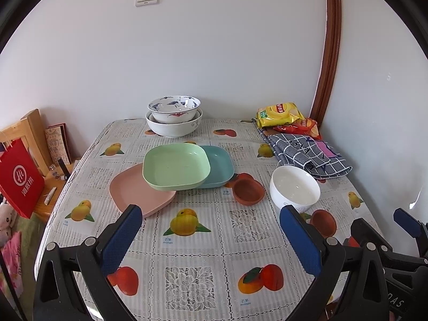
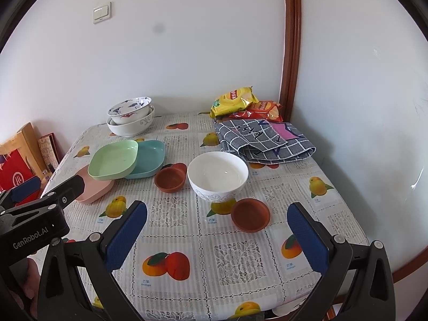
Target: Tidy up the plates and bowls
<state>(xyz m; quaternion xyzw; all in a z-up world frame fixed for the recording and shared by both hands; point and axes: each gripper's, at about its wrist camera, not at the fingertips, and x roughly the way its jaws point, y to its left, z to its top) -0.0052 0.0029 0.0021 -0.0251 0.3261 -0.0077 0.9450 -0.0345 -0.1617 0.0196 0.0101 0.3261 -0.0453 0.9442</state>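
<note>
A green square plate (image 1: pixel 175 166) lies tilted across a pink plate (image 1: pixel 133 191) and a teal plate (image 1: pixel 219 169) at the table's middle. A patterned bowl (image 1: pixel 174 108) sits nested in a larger white bowl (image 1: pixel 174 128) at the back. A white bowl (image 1: pixel 294 187) and two small brown dishes (image 1: pixel 248 191) (image 1: pixel 322 222) stand to the right. My left gripper (image 1: pixel 211 234) is open and empty above the front of the table. My right gripper (image 2: pixel 218 230) is open and empty, just short of the white bowl (image 2: pixel 218 178) and the near brown dish (image 2: pixel 250 214).
Snack bags (image 1: pixel 283 113) and a folded checked cloth (image 1: pixel 307 155) lie at the back right by the wall corner. A wooden chair (image 1: pixel 29 131) and a red bag (image 1: pixel 20 178) stand off the table's left edge. The fruit-print tablecloth (image 1: pixel 198 264) covers the table.
</note>
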